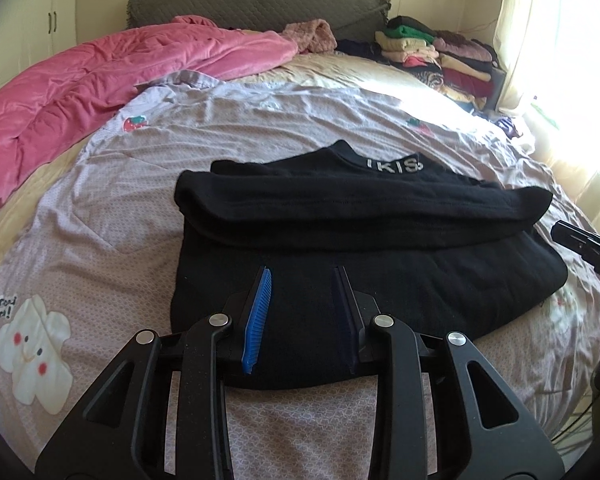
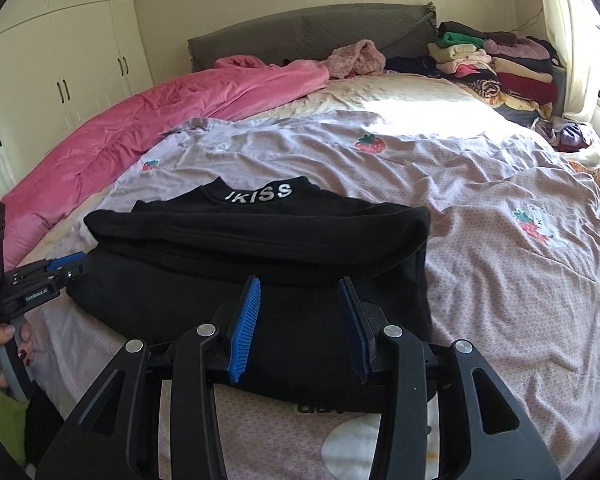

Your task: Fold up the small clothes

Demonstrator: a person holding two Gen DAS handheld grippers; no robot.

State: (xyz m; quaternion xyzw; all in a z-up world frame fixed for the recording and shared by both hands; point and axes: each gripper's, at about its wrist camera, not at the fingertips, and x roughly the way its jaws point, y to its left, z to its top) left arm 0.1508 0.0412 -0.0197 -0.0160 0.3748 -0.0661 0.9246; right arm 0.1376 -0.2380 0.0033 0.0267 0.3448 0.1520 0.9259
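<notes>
On the bed's patterned sheet (image 2: 480, 184) lies the folded black sweater (image 2: 260, 248), its collar reading "KISS". Above its near edge, my left claw (image 1: 302, 280) and right claw (image 2: 300, 288) are both partly open, holding nothing.

So the bed (image 2: 480, 184) has a lilac cover with strawberry and cartoon prints. A black top (image 2: 260, 264) lies on it, partly folded, white lettering on the collar. Crumpled pink quilt (image 1: 100, 80) along the left side, and stacks of folded clothes (image 1: 440, 56) up by the headboard corner.
</notes>
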